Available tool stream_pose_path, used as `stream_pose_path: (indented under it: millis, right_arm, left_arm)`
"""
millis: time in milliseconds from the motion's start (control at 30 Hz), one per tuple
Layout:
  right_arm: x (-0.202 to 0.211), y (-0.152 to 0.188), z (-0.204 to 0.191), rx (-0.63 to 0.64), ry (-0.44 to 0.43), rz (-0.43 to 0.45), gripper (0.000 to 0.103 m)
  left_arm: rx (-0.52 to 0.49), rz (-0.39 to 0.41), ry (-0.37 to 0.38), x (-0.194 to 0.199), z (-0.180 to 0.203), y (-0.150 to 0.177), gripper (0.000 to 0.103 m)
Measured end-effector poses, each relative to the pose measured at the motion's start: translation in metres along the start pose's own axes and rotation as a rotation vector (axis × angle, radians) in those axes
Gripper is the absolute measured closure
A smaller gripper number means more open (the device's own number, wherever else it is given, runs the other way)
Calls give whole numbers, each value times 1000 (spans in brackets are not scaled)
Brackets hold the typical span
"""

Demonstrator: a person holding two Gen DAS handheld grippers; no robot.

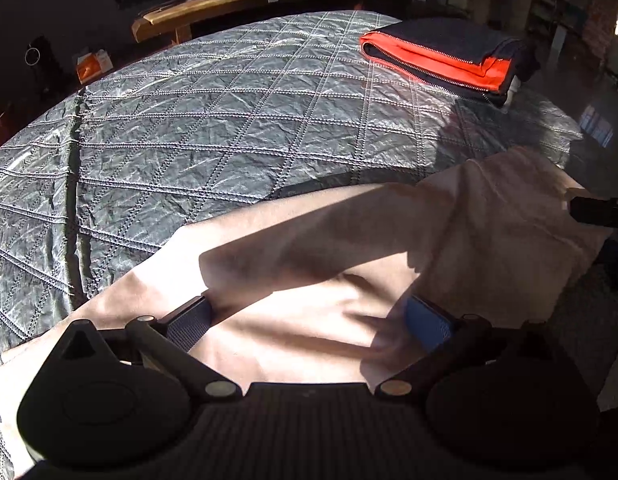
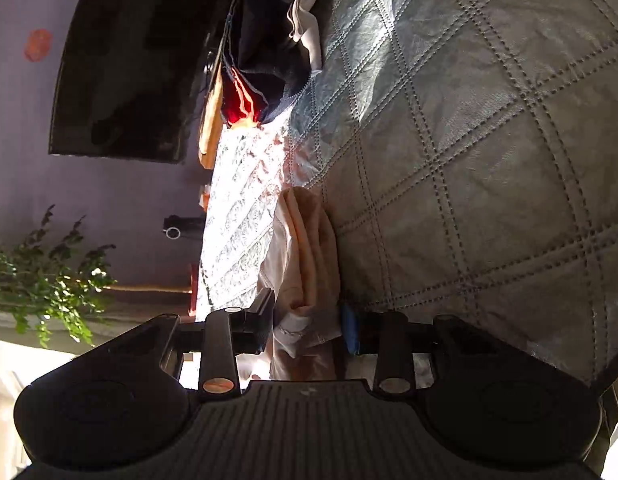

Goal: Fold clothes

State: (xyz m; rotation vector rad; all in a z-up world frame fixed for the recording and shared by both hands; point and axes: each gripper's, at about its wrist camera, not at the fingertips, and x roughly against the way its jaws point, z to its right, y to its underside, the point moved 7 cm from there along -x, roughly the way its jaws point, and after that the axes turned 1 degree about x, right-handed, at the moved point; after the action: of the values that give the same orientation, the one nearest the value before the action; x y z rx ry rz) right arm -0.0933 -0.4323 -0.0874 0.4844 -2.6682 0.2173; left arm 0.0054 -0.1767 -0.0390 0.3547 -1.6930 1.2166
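Note:
A beige garment (image 1: 329, 240) lies across the near part of a grey quilted cover (image 1: 229, 120). My left gripper (image 1: 307, 308) hovers low over it, open wide. Its left finger rests by a fold and its blue right pad (image 1: 427, 322) is half tucked under a cloth edge. At the right edge, the garment's corner rises toward my right gripper (image 1: 593, 208). In the right wrist view, which is rolled sideways, the right gripper (image 2: 307, 322) is shut on a bunched fold of the beige garment (image 2: 309, 248), which fills the gap between its fingers.
A folded navy and orange jacket (image 1: 441, 56) sits at the far right of the cover, seen too as the jacket (image 2: 265, 80). Beyond the cover are a wooden bench (image 1: 249, 0) and an orange box (image 1: 93, 66). A leafy plant (image 2: 41, 280) stands by the wall.

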Motion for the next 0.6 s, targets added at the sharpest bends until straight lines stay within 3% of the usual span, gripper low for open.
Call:
stream_pose_path:
  millis: [67,200,300,467,600]
  right_arm:
    - [-3,-2,-5,61,18,-1,60]
    - [-6,-4,-22,147,20,10,72]
    - [-4,-5,-54,298,6,35,80]
    - [-10,23,-134,708,-30,-4,83]
    - [-15,61,-169,952,-50,-90,84]
  left_arm:
    - [0,1,0,0,0,0,0]
    - [-1,5,2,0,0,0,0]
    - [-2,7,2,0,0,0,0]
    - [6,5,2,-1,-1,-1,0]
    - [30,-9,-2,1,-5,-3,1]
